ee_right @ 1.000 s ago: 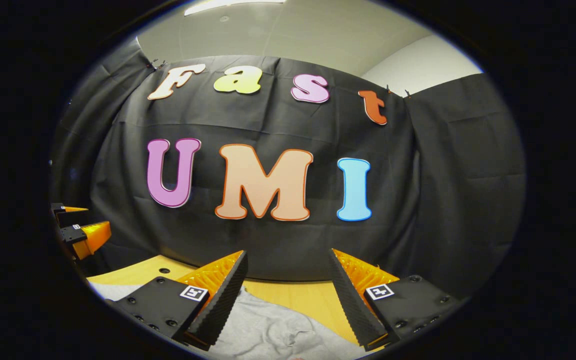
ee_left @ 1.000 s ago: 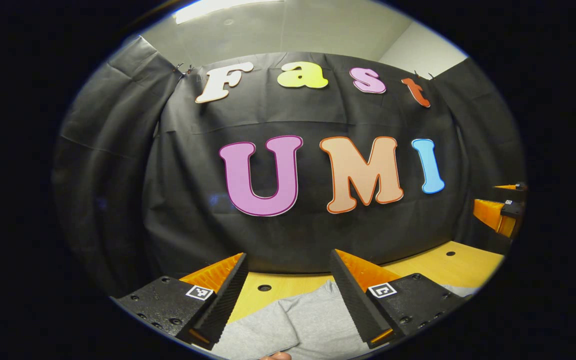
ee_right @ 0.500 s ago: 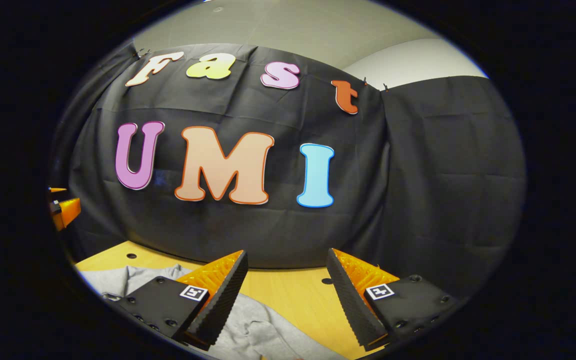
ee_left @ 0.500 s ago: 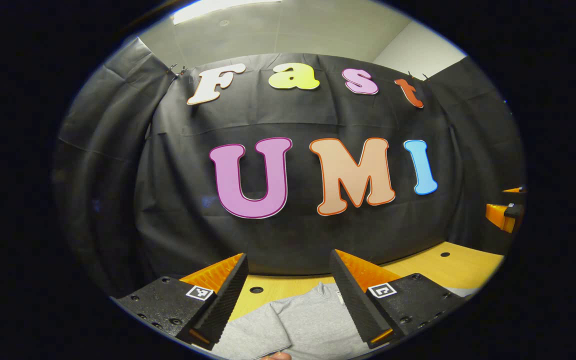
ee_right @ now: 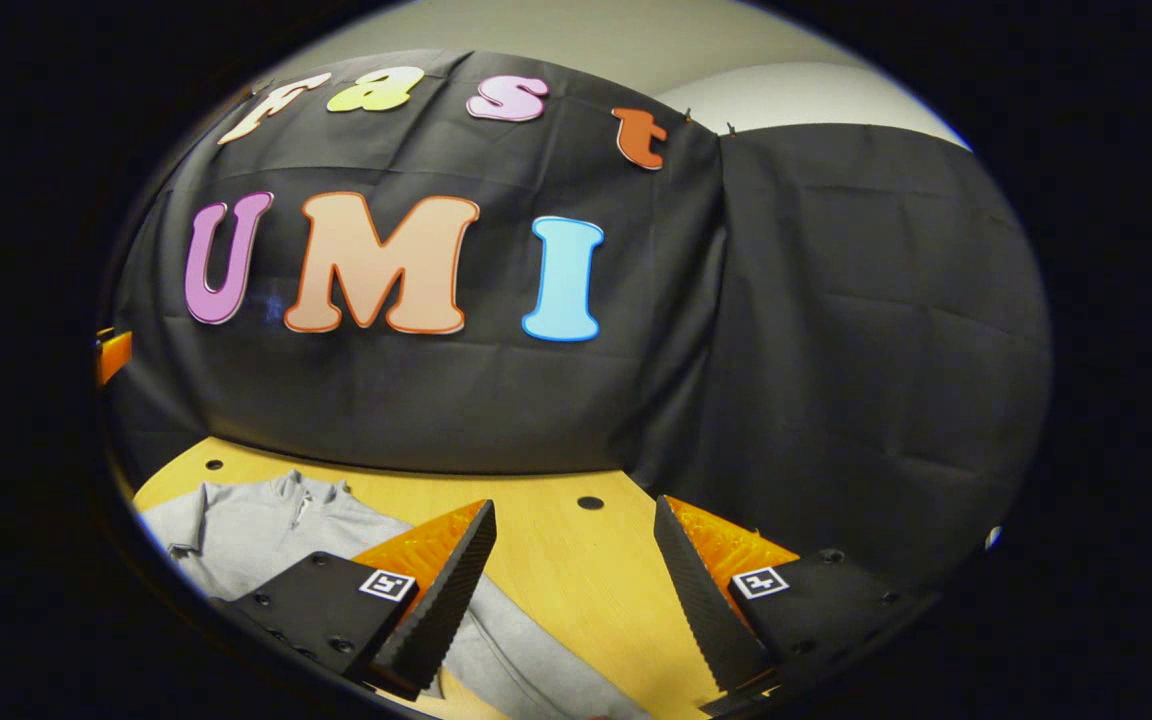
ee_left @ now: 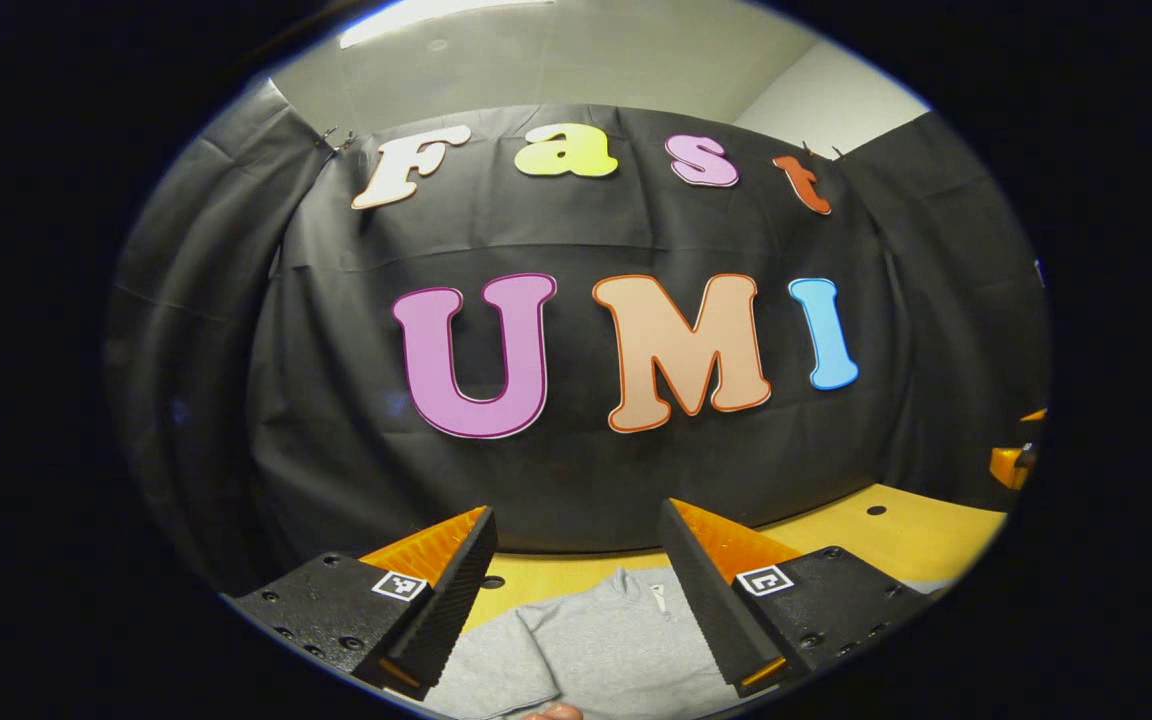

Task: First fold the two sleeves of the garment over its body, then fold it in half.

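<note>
L gripper wide open, holding nothing | R gripper same | grey top flat on table

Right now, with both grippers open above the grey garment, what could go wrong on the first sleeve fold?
1. The right gripper hangs mostly over bare table, so closing here may miss the sleeve.
2. The left gripper sits over the garment body; pinching there could bunch it.
</note>
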Demonstrator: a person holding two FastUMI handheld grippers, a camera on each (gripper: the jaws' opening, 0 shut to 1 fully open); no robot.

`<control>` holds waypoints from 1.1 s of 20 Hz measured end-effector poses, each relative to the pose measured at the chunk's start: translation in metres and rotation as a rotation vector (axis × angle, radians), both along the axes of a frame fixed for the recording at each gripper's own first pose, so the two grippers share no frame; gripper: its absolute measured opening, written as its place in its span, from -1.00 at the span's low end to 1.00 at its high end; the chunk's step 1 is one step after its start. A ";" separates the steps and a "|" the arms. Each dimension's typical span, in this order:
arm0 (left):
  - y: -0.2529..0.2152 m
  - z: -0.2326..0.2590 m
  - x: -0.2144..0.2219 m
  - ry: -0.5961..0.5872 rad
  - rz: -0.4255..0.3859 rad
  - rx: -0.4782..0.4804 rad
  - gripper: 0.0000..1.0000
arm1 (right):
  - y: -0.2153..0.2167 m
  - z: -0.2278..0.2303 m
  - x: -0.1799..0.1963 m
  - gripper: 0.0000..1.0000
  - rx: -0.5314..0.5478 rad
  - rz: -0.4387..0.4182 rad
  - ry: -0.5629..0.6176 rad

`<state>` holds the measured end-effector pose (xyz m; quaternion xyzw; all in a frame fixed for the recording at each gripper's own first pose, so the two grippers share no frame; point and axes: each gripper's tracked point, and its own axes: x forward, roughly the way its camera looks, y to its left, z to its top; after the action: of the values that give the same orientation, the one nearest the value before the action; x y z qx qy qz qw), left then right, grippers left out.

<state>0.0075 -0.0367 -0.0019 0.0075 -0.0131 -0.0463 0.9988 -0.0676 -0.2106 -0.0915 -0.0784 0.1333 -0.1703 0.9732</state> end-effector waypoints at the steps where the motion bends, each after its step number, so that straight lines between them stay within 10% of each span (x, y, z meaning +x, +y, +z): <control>1: -0.003 0.000 0.000 0.002 -0.006 -0.001 0.92 | -0.008 -0.008 -0.004 0.98 0.001 -0.014 0.017; 22: -0.041 -0.019 0.003 0.047 -0.045 0.021 0.92 | -0.072 -0.193 -0.144 0.99 0.122 -0.165 0.510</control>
<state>0.0101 -0.0773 -0.0207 0.0165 0.0108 -0.0693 0.9974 -0.2112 -0.2829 -0.2840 -0.0487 0.3899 -0.2155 0.8939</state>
